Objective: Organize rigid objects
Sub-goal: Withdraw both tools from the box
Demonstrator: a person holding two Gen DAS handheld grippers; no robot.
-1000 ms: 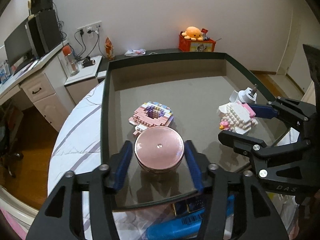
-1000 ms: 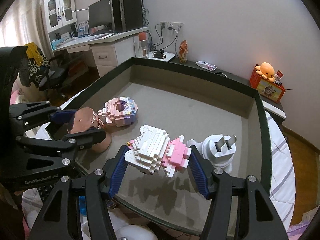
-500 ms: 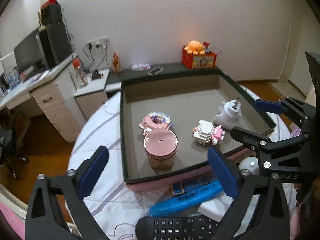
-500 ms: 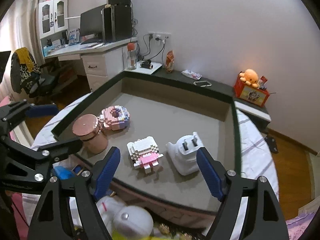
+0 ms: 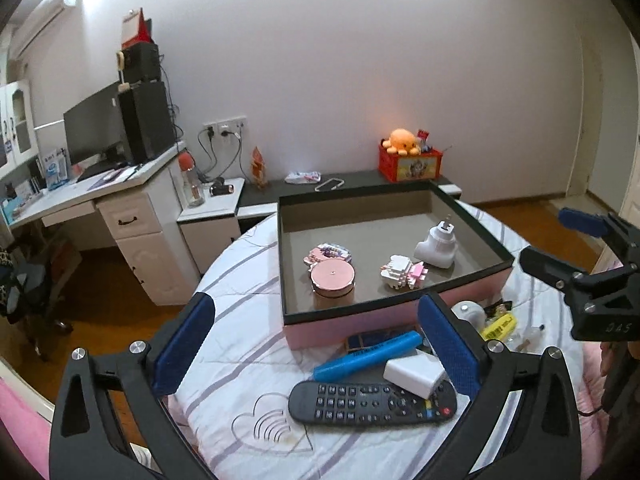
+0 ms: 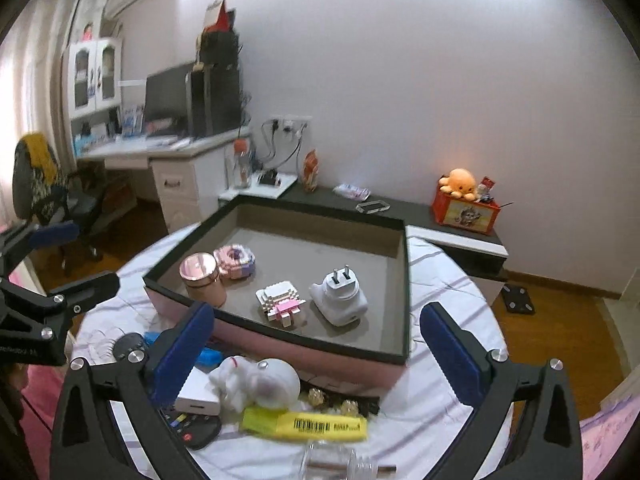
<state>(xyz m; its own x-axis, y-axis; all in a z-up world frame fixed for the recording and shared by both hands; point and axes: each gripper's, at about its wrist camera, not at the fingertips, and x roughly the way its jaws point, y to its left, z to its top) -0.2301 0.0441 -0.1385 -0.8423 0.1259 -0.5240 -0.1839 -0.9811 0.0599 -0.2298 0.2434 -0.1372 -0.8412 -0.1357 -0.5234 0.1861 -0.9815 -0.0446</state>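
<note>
a bedroom with a round table [image 5: 224, 364] under a striped cloth, carrying a pink-sided tray [image 5: 400, 318]. inside it stand a rose-gold tin [image 5: 333, 280], a pastel block donut [image 5: 329, 253], a white-pink block figure [image 5: 402, 273] and a white plug adapter [image 5: 437, 247]. a remote [image 5: 372, 402], blue marker [image 5: 368, 355], white charger [image 5: 414, 376] and yellow highlighter [image 6: 306, 424] wait outside. the left hand-held gripper [image 5: 316, 354] and right hand-held gripper [image 6: 316, 350] have just been opening, now wide and empty, short of the tray's near wall. its back half is free.

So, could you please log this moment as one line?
left gripper: open, empty | right gripper: open, empty | box: four items | remote: outside
</note>
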